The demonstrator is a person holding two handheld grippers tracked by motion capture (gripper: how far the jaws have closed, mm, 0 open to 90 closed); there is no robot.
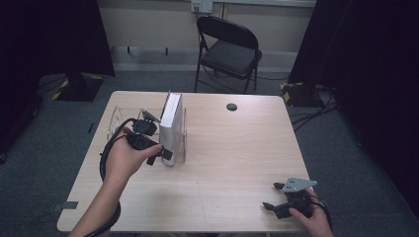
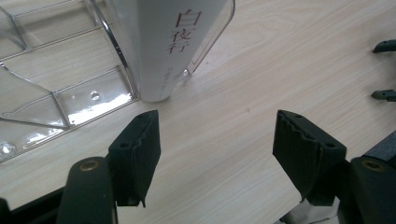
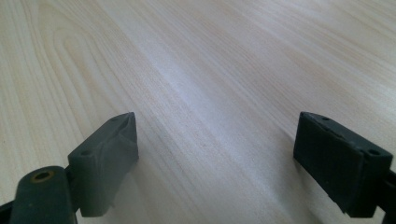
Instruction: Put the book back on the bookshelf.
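Observation:
A white book (image 1: 171, 127) stands upright in a clear plastic rack (image 1: 116, 118) at the table's left; its spine (image 2: 163, 42) carries red characters. My left gripper (image 1: 163, 153) hovers just in front of the book's near end, jaws apart, and its pads (image 2: 140, 149) have nothing between them but bare wood. My right gripper (image 1: 274, 196) rests near the table's front right corner, held by a hand. Its jaws stand wide open over the wood, and its fingertips (image 3: 109, 154) touch nothing.
The light wooden table (image 1: 222, 158) has a dark round grommet (image 1: 231, 106) near its far edge. A black folding chair (image 1: 227, 49) stands behind it. Black curtains hang at both sides. The right gripper's fingertips (image 2: 385, 70) show at the left gripper view's right edge.

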